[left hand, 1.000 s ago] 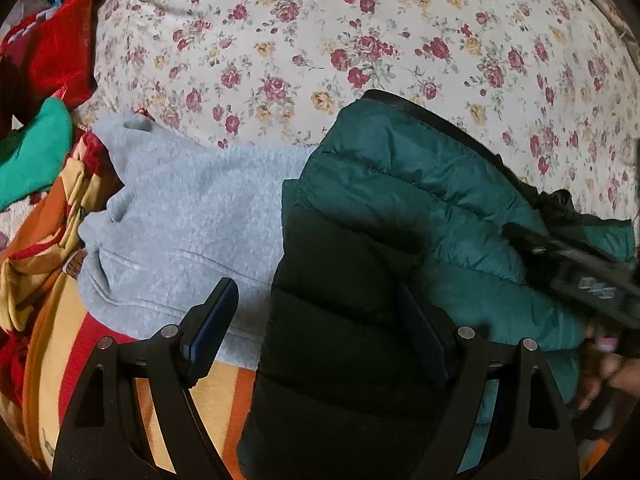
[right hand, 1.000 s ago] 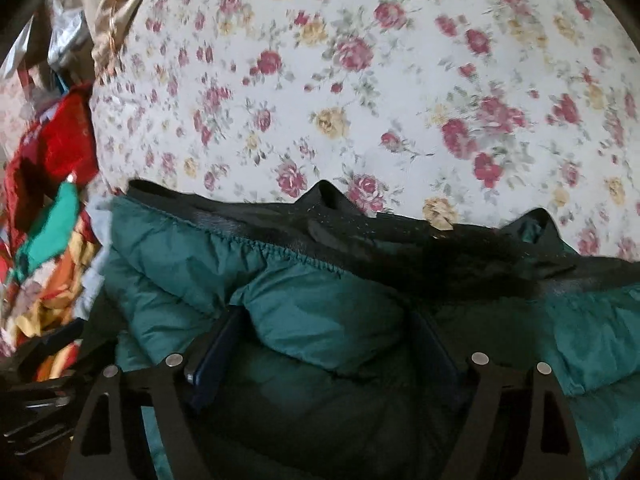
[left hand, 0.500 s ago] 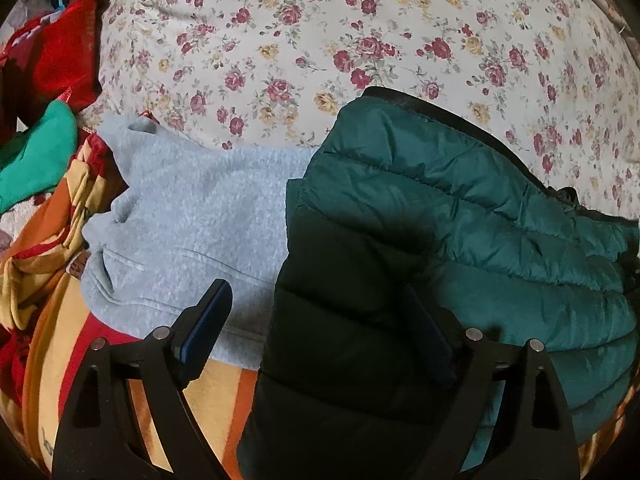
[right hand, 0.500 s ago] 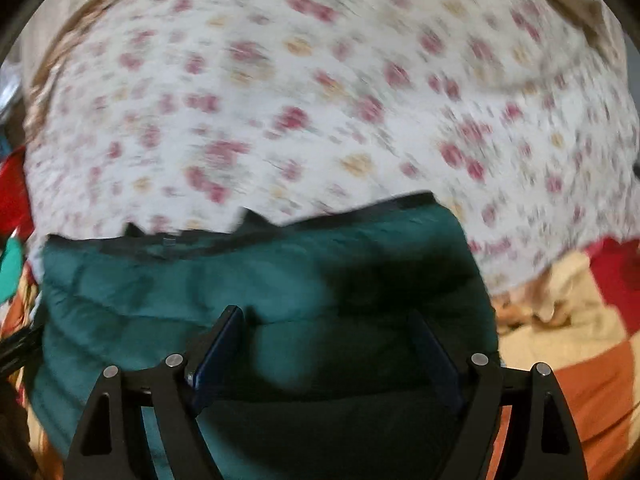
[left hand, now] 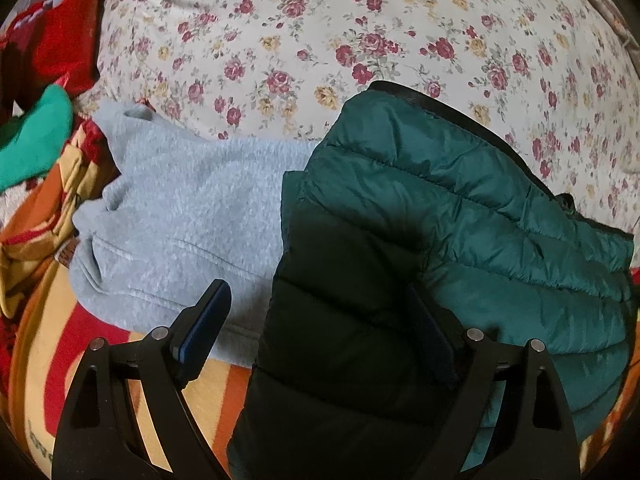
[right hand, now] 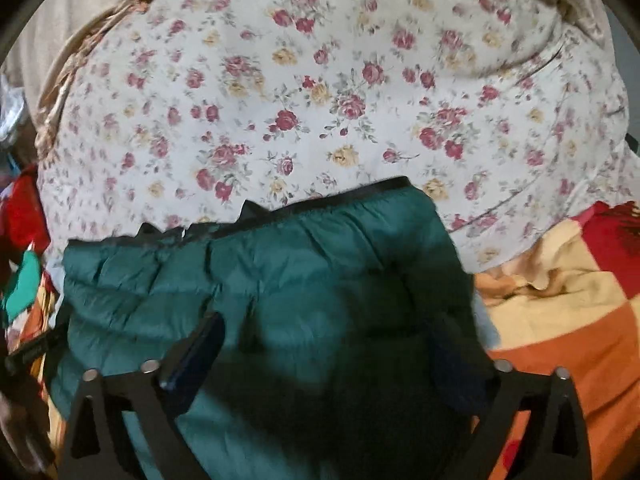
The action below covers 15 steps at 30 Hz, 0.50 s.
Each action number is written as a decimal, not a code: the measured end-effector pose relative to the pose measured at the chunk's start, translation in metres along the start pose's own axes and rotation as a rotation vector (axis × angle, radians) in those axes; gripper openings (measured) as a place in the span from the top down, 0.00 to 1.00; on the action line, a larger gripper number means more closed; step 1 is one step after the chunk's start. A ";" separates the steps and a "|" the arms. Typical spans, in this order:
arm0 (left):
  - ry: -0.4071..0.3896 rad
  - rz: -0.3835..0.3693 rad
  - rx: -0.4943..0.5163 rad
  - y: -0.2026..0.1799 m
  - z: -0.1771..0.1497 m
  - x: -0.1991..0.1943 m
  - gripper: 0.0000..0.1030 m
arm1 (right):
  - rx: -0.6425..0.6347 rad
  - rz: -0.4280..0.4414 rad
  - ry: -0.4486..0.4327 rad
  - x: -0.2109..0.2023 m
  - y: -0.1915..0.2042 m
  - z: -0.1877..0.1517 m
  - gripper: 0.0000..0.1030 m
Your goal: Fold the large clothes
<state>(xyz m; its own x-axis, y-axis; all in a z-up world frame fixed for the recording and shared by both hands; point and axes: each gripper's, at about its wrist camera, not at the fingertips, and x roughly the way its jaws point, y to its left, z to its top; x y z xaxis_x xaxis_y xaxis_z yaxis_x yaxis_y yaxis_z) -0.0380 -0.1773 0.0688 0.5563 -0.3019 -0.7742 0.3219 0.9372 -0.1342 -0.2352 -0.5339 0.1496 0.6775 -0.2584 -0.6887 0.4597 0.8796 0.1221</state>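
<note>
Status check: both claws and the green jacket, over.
Left claw open over green puffer jacket, gripping nothing. Right claw just opened wide, jacket below, unheld. Grey sweatshirt lies alongside, tucked under jacket edge.

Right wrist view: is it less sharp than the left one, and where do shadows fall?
Right wrist view: slightly soft, floral sheet smeared; dark shadow on the jacket between the fingers. Left wrist view: sharp; the jacket's near part in deep shadow. Both bend at the edges.

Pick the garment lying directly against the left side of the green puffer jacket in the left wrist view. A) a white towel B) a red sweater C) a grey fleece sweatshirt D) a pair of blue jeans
C: the grey fleece sweatshirt lies beside the green puffer jacket, its edge tucked under the jacket's left side.
</note>
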 end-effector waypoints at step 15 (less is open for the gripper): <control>0.017 -0.053 -0.049 0.005 -0.003 0.001 0.13 | 0.110 0.036 0.118 0.015 -0.049 -0.031 0.00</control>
<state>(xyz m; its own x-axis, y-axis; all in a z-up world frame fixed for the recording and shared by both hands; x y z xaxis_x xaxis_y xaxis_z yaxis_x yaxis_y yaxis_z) -0.0385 -0.1727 0.0659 0.5260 -0.3488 -0.7756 0.3125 0.9275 -0.2051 -0.2652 -0.5681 0.1106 0.6255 -0.1737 -0.7606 0.5009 0.8368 0.2208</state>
